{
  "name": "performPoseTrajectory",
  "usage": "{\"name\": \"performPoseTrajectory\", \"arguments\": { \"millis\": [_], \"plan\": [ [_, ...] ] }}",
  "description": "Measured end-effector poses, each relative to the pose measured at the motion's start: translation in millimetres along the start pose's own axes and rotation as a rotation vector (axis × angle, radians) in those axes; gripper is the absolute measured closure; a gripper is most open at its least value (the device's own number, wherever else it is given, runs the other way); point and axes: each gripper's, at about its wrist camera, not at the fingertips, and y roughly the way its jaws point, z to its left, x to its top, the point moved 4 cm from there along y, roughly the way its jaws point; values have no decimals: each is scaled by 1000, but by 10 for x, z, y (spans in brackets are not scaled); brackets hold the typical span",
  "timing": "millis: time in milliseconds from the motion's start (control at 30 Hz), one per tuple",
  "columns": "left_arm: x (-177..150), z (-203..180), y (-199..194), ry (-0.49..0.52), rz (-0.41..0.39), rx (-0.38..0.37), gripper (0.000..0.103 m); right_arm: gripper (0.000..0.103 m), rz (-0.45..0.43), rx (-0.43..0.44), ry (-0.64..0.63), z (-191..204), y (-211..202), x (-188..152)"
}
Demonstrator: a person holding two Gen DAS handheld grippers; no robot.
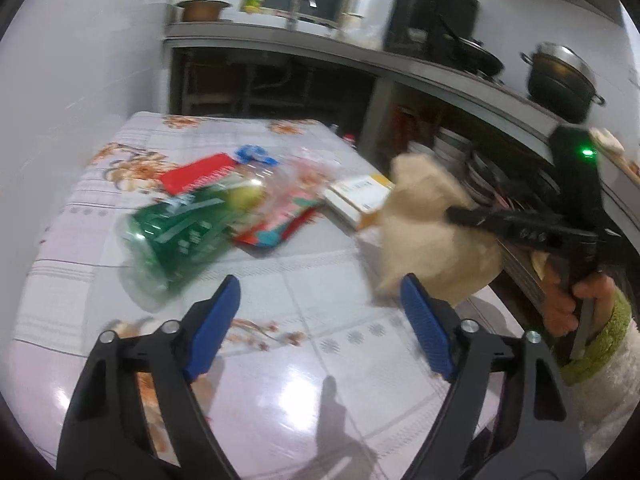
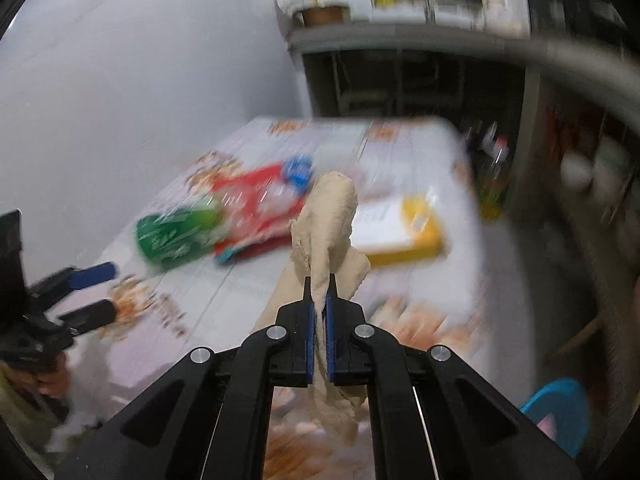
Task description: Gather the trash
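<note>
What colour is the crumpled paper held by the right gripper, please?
Beige crumpled paper, clearest in the right wrist view.

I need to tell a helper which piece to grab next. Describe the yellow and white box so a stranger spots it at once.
Start at the table with the floral cloth. The trash lies mid-table: a green plastic bottle and red wrappers to the left. The yellow and white box lies flat near the right edge, the only rigid rectangular carton there.
</note>
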Motion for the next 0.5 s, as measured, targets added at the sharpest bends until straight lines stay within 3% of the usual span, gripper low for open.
{"name": "performPoseTrajectory", "arguments": {
  "millis": [200, 367, 433, 500],
  "plan": [
    [-320, -483, 124, 139, 83, -125, 34, 98, 213, 274, 325, -162, 351, -429],
    [-528, -810, 311, 306, 132, -116, 34, 98, 375, 469, 540, -245, 565, -688],
    [-583, -882, 410, 346, 155, -98, 39, 98, 398, 511, 570, -239, 570, -735],
    [-619, -896, 503, 359, 188, -80, 50, 98, 402, 556, 596, -239, 537, -770]
  ]
}}
